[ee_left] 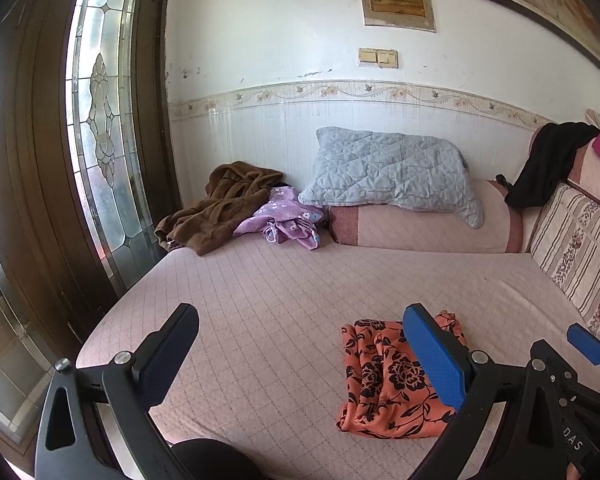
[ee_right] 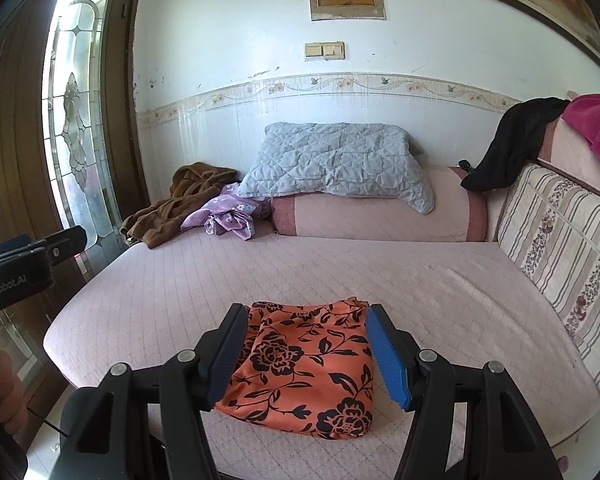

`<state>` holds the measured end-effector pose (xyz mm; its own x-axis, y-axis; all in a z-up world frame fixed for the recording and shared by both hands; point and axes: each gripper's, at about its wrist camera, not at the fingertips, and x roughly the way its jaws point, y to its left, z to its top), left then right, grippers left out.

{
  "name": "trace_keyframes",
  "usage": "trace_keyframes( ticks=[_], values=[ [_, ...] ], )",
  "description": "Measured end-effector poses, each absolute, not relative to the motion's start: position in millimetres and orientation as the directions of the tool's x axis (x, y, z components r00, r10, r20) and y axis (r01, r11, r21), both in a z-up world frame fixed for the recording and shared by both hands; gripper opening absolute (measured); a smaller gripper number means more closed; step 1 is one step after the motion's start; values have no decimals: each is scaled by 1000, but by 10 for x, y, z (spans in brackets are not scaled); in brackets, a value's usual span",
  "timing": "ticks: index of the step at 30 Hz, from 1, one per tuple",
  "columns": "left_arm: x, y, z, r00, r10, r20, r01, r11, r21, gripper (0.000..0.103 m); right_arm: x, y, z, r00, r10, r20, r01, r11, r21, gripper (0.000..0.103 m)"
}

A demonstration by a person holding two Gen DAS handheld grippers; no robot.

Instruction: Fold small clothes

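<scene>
Orange cloth (ee_right: pixel 304 364) with a black flower print is lying folded into a rough square on the pink bed (ee_right: pixel 380 272), near the front edge. The right gripper (ee_right: pixel 308 354) is hovering over it with its jaws standing apart, and the cloth is showing in the gap between them, though whether the pads are touching it cannot be told. The left gripper (ee_left: pixel 300 356) is hanging to the left of the cloth (ee_left: pixel 388 380), its jaws wide apart over bare quilt, with only its right finger (ee_left: pixel 436 356) overlapping the cloth's edge in view. Well behind, a purple garment (ee_left: pixel 284 220) and a brown robe (ee_left: pixel 220 204) are sitting heaped beside a grey pillow (ee_left: pixel 392 172).
</scene>
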<state>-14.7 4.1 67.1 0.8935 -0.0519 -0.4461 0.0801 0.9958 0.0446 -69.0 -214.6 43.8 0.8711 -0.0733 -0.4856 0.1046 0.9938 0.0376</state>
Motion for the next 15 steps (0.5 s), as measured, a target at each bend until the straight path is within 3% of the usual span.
trace_keyframes(
  ticks=[15],
  values=[
    [-165, -50, 617, 888, -59, -457, 97, 994, 59, 102, -676, -2150, 399, 869, -86, -487, 118, 992, 36, 65]
  ],
)
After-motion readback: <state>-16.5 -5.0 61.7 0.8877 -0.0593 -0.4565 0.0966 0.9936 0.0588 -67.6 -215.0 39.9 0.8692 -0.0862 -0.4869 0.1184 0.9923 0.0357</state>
